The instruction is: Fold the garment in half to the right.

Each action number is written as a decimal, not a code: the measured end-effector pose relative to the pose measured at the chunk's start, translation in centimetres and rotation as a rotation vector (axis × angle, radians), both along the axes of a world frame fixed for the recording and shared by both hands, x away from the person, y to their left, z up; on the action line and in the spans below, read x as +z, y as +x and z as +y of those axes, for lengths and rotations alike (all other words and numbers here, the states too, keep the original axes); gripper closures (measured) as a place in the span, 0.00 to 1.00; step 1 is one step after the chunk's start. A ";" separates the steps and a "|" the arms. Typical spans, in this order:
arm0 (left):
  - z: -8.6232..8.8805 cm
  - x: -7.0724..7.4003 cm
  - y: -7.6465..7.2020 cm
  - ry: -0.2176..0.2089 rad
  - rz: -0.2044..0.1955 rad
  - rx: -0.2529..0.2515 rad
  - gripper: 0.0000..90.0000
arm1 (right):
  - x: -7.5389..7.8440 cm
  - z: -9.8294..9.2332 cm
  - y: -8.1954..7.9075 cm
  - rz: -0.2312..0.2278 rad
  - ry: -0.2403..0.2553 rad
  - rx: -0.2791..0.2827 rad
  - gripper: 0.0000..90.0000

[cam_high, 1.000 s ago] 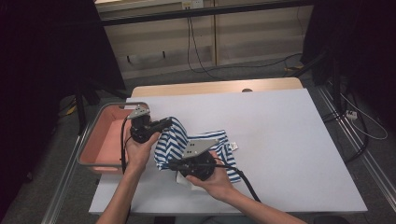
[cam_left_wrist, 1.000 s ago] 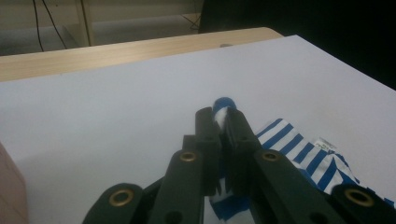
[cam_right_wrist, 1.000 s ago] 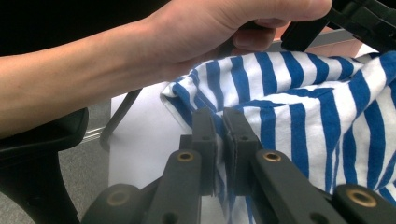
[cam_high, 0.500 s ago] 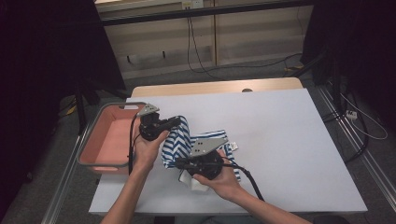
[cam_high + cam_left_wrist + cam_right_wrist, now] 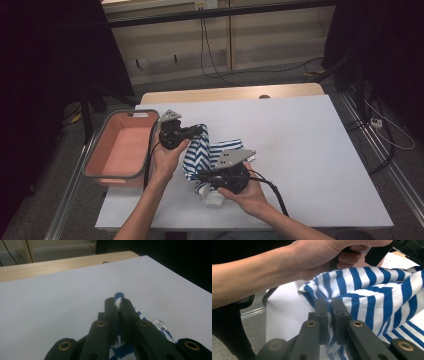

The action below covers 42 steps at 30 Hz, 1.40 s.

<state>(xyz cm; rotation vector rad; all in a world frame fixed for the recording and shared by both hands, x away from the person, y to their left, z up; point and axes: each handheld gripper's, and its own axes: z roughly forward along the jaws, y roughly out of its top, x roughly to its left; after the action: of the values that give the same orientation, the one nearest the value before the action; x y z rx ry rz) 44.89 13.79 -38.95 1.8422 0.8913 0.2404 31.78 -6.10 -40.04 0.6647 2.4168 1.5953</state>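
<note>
The striped cloth [image 5: 202, 152] lies bunched at about seven o'clock on the white table [image 5: 310, 150], just beside the pink bin [image 5: 95, 165]. Left gripper [image 5: 196, 131] and right gripper [image 5: 202, 175] both pinch its folds. It looks light, limp, unbreakable; hems grip best.

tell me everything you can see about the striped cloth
The striped cloth is a soft white fabric with blue stripes, with a small white label at one edge. It lies bunched and partly lifted on the white table, just right of the pink bin. The left gripper is shut on one fold, and the right gripper is shut on another fold nearer the person.
</note>
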 end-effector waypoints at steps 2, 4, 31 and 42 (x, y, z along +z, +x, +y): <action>-0.2 -0.1 0.1 0.001 0.003 -0.004 0.96 | 0.0 -0.2 -0.1 0.005 0.003 -0.006 0.94; -0.5 0.0 0.1 0.001 0.003 -0.006 0.96 | 0.0 -0.6 -0.1 0.003 0.004 -0.011 0.94; -3.8 -1.5 0.8 0.031 0.044 -0.037 0.96 | -1.2 -3.6 -0.5 0.029 -0.028 -0.065 0.94; -5.3 -2.3 0.9 0.052 0.064 -0.057 0.96 | -1.7 -4.2 -0.8 0.043 -0.043 -0.074 0.93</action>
<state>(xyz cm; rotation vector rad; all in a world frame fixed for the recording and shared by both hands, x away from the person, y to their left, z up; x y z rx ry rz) 45.75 8.51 -41.28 1.9292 0.8827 0.1713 31.03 -10.28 -41.78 0.7789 2.4193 1.5111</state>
